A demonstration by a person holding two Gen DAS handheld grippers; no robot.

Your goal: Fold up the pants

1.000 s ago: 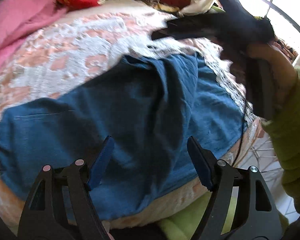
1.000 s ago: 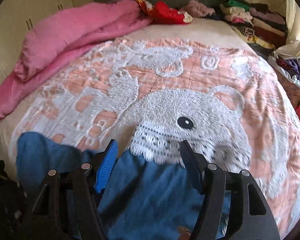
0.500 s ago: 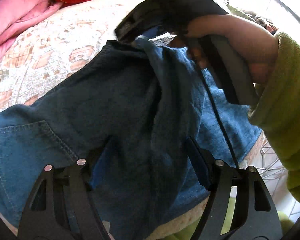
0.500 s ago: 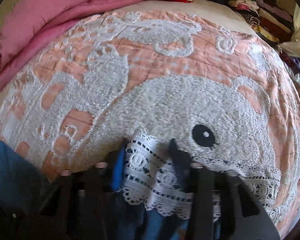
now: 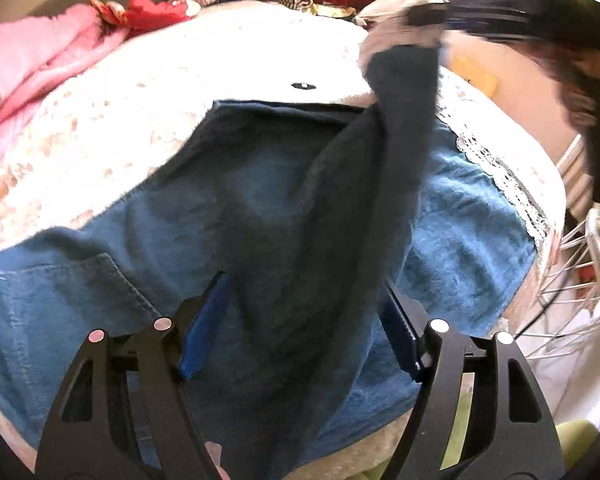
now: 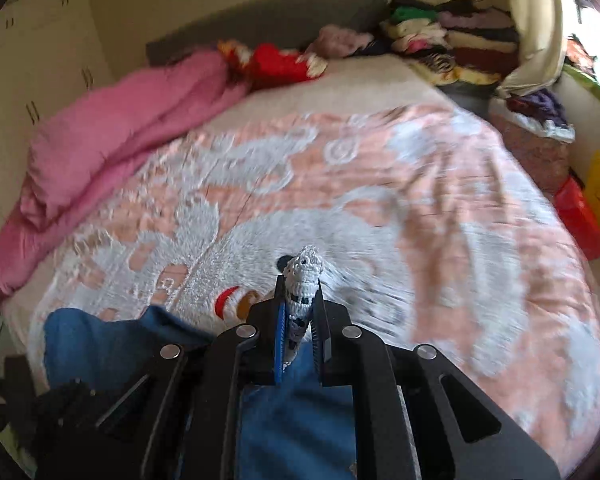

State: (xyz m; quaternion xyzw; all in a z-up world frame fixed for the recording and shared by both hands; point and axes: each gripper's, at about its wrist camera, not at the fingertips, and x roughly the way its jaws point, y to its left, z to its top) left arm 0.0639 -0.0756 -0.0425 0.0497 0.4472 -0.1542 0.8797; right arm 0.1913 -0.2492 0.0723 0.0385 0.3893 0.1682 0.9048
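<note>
The blue denim pants with white lace hems (image 5: 228, 216) lie on the peach and white fuzzy bed blanket (image 6: 440, 200), long way left to right. The right tongs (image 6: 300, 312) pinch one lace hem tight – that leg lifts, blurry. The left tongs (image 5: 300, 320) hang open over the pants, gripping nothing – the waist is cut off.

A lived-in home bedroom.
A bed with a peach-and-white bear-patterned blanket (image 6: 440, 184), a rumpled pink quilt (image 6: 112, 140), stacks of folded clothes (image 6: 460, 44) by the grey headboard (image 6: 268, 20), cream wardrobe doors (image 6: 32, 60).
</note>
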